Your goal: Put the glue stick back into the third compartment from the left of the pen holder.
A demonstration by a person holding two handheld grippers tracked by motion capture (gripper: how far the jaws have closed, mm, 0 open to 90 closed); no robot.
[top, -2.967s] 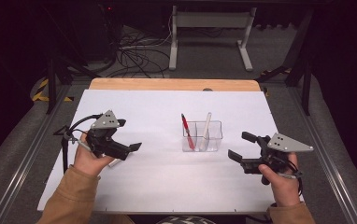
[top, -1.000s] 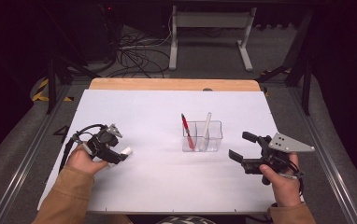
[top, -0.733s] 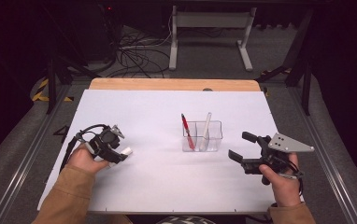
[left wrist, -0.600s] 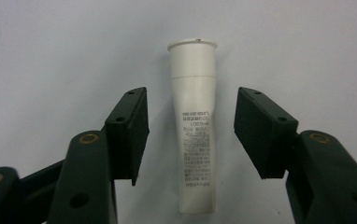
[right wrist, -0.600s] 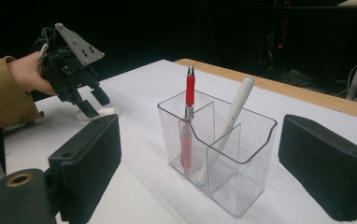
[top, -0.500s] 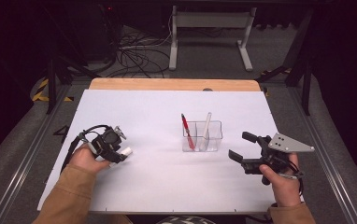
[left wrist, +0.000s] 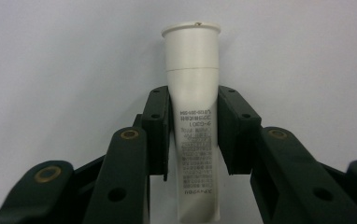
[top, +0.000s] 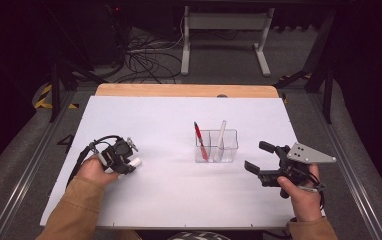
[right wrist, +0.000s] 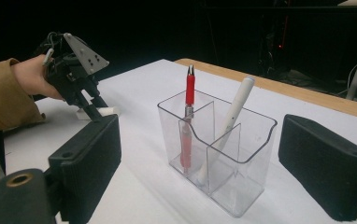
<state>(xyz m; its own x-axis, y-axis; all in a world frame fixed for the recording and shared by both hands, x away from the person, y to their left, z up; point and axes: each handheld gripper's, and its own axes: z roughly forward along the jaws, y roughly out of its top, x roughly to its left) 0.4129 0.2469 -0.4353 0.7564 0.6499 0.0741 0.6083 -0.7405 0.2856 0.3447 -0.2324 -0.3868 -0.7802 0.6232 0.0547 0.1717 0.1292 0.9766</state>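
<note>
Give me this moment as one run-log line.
left hand-held gripper: jaws just closing on white tube lying on table | right hand-held gripper: open, idle beside clear holder

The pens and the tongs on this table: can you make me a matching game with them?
Things:
1. red pen
2. white pen
3. white tube
4. right tongs

States:
A. open, holding nothing
B. lying on the table, clamped by the left tongs
C. standing in the clear holder's left compartment
D. leaning in the holder's right compartment

Pairs: 1-C, 2-D, 3-B, 4-A
</note>
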